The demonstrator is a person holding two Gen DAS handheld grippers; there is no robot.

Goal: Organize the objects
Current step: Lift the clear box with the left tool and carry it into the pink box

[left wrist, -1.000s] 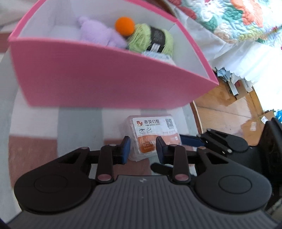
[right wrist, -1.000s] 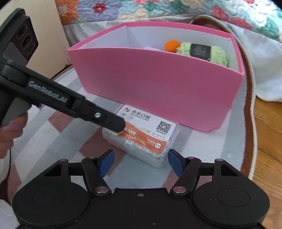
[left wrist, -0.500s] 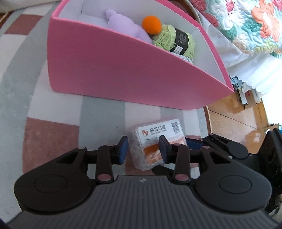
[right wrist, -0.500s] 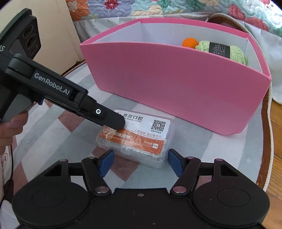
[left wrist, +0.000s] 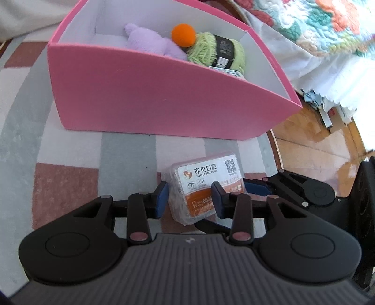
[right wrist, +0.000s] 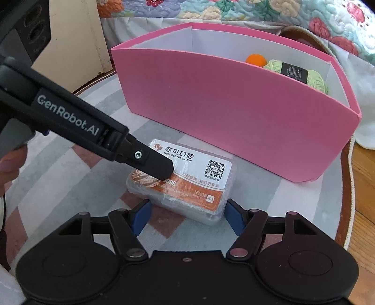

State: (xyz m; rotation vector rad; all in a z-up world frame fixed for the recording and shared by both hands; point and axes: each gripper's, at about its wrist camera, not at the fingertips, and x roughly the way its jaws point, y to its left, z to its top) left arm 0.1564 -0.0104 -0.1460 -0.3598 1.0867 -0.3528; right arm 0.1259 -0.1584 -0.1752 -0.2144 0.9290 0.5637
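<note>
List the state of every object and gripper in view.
Clear plastic box: closed, flat on rug, outside pink box.
Pink box: upright, open-topped.
Yarn: inside pink box.
Orange ball: inside pink box.
Purple plush: inside pink box.
Left gripper: open, over box.
Right gripper: open, straddling box.

A round woven rug point(left wrist: 70, 150) in grey, white and dusty-red blocks covers the floor, edged with a brown border point(right wrist: 344, 187). Beyond it lies glossy honey-coloured wooden flooring point(left wrist: 311, 145), catching bright daylight. A quilted floral bedspread point(right wrist: 234, 9) in teal, coral and cream hangs over a white scalloped bed skirt point(left wrist: 304, 65). A cream painted wooden panel point(right wrist: 77, 40) stands at the far left.
</note>
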